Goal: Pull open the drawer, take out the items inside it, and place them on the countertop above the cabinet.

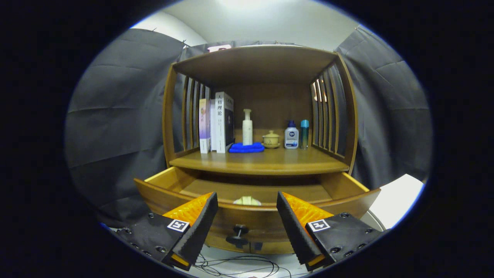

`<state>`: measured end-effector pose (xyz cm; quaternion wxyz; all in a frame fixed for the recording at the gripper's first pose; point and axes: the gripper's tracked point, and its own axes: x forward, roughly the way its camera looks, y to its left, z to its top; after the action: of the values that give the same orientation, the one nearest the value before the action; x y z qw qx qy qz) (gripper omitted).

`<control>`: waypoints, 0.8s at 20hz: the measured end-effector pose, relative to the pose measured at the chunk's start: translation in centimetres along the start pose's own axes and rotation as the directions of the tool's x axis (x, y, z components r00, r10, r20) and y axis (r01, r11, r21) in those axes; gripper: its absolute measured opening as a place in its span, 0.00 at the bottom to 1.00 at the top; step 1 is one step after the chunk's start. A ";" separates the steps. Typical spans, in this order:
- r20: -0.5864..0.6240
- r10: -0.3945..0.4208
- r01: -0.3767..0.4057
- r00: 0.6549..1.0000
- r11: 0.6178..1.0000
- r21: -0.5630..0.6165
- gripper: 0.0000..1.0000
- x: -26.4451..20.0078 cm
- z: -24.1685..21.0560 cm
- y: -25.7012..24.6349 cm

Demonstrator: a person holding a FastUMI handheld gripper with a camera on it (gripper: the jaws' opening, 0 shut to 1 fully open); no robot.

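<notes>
The curved brown wooden drawer (247,195) already stands pulled out below the cabinet's tabletop (262,162), just ahead of my jaws (247,200), so I judge the opening step done and the taking-out step in hand. My jaws are spread wide and grip nothing. Between them, just behind the drawer's front wall, peeks a small pale item (247,200); what it is I cannot tell. Below it sits the dark round drawer knob (239,231). Next, I think I must rise over the front wall, dip in, and close on that pale item.
</notes>
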<state>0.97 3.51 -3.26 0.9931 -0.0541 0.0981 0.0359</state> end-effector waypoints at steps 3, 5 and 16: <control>0.005 -0.002 0.002 1.000 1.000 0.007 0.96 1.1 2.6 -1.0; 0.000 -0.009 0.009 1.000 1.000 0.006 0.96 1.8 4.0 -1.7; -0.181 -0.010 0.010 0.983 1.000 -0.001 0.96 6.3 4.1 -3.9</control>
<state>8.28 0.52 -0.11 0.9802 -0.0575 0.1878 0.0257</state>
